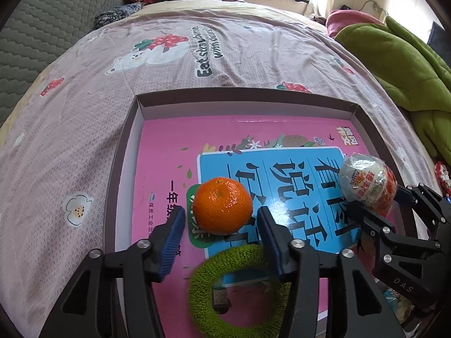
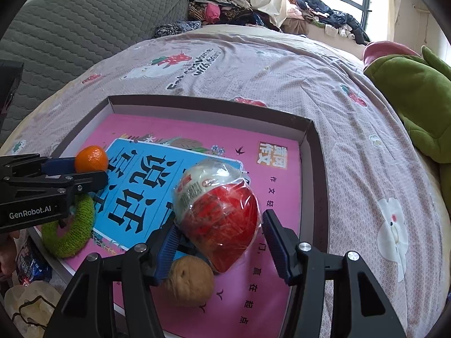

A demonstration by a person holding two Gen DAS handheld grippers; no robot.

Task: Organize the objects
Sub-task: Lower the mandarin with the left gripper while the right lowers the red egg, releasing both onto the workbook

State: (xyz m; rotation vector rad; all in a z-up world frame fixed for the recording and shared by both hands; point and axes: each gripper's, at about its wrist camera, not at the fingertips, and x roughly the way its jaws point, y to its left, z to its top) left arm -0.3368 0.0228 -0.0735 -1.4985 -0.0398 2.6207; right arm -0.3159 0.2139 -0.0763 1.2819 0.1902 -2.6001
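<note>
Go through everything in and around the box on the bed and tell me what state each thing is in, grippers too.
Box: lidless, on the bed, pink book flat inside.
Tangerine: resting on the book, between the left gripper's pads, gaps both sides.
Left gripper: open.
Wrapped egg: on the book, between the right gripper's pads, not visibly squeezed.
Right gripper: open.
Green ring: lying flat.
Walnut: loose on the book.

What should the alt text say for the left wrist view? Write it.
The left gripper stands with its jaws open around a tangerine on a pink book inside a shallow box on a bed; a green ring lies nearer, and the right gripper flanks a wrapped egg.
</note>
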